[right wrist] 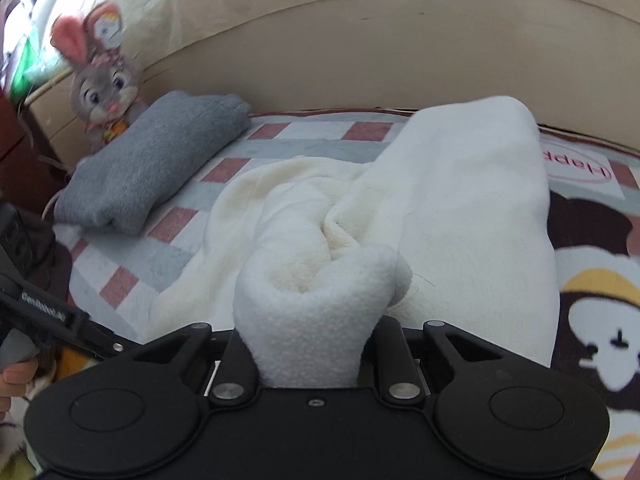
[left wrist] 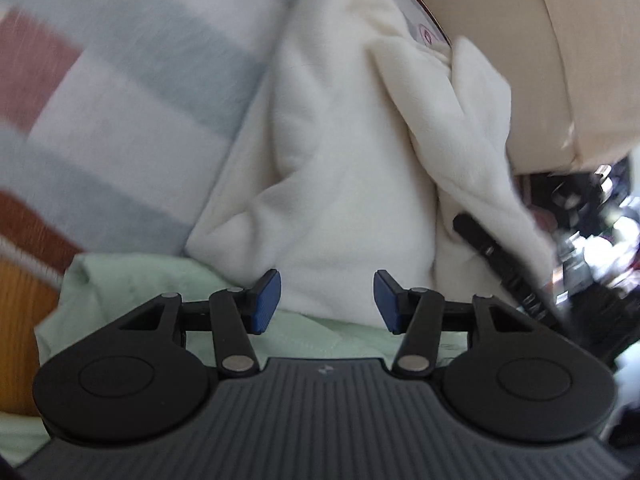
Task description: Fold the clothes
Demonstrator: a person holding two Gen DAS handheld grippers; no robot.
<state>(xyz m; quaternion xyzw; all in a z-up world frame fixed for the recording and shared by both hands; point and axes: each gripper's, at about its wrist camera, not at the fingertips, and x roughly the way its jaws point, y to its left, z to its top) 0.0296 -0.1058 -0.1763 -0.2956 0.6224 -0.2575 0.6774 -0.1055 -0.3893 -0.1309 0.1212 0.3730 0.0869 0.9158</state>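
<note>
A cream fleece garment (left wrist: pixel 332 168) lies rumpled on the bed; it also shows in the right wrist view (right wrist: pixel 460 200). My left gripper (left wrist: pixel 327 300) is open and empty, its blue pads (left wrist: pixel 266 300) just short of the garment's near edge, over a pale green cloth (left wrist: pixel 132 280). My right gripper (right wrist: pixel 310 344) is shut on a bunched fold of the cream garment (right wrist: pixel 312 300), which hides its fingertips. The right gripper's black finger (left wrist: pixel 496 256) shows at the garment's right side in the left wrist view.
A folded grey garment (right wrist: pixel 156 164) lies at the back left of the checked blanket (right wrist: pixel 168 256), with a plush rabbit (right wrist: pixel 100 76) behind it. A beige headboard (right wrist: pixel 380 52) runs along the back. The left gripper's arm (right wrist: pixel 52 316) reaches in at left.
</note>
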